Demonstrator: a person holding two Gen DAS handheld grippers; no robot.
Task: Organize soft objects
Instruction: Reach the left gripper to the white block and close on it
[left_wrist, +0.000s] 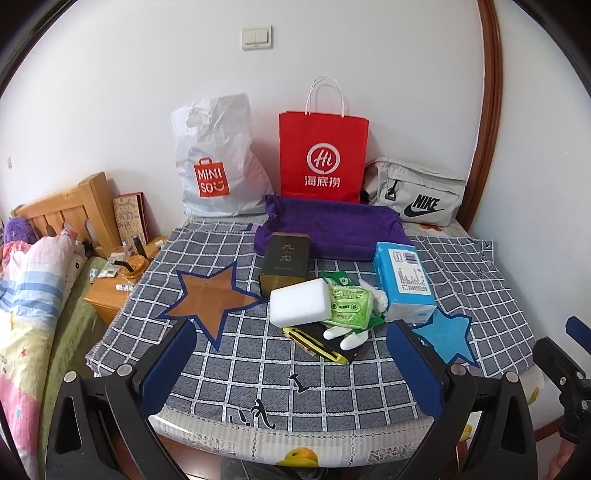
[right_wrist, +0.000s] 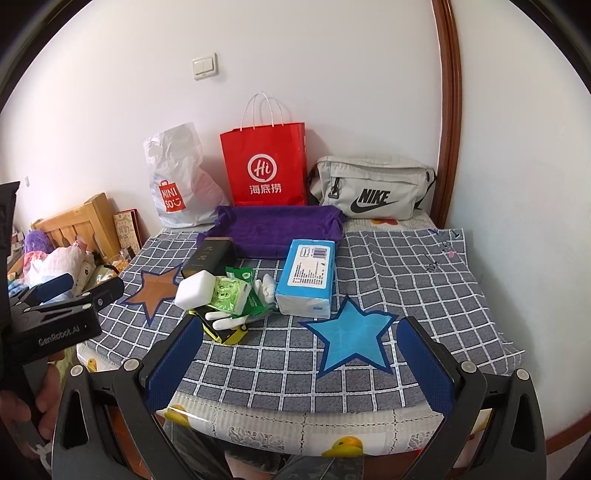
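1. The grey checked cloth (left_wrist: 258, 369) covered the tabletop and bore a brown star patch (left_wrist: 207, 295) on the left and a blue star patch (right_wrist: 354, 332) on the right, the pile of goods lying between and just behind them.
2. Against the wall stood a red paper carrier bag (left_wrist: 323, 155) printed "Hi" over Chinese characters, a white plastic bag (left_wrist: 214, 158) marked "MINISO", and a grey fabric waist bag (left_wrist: 417, 195) reading "NIKE".
3. A folded purple towel (left_wrist: 332, 229) lay in front of the bags, touching the pile's rear edge.
4. The blue plastic-wrapped tissue pack (right_wrist: 306, 277) carried a barcode label, its small print too fine to read; a dark tin (left_wrist: 286, 264) with gold characters stood left of it.
5. The white foam sponge block (left_wrist: 301, 302) rested against a green printed wipes packet (left_wrist: 351, 304), with a white glove (left_wrist: 347, 336) and a yellow-and-black flat item (left_wrist: 321, 345) beneath.
6. The left gripper (left_wrist: 291, 358) and right gripper (right_wrist: 299, 362) both hovered at the near edge, fingers spread wide and empty; the left one's body read "GenRobot.AI" in the right view.
7. Judgement: the sponge, topmost and free, seemed best taken first, squeezed gently across its short sides so the packet beneath would not drag.
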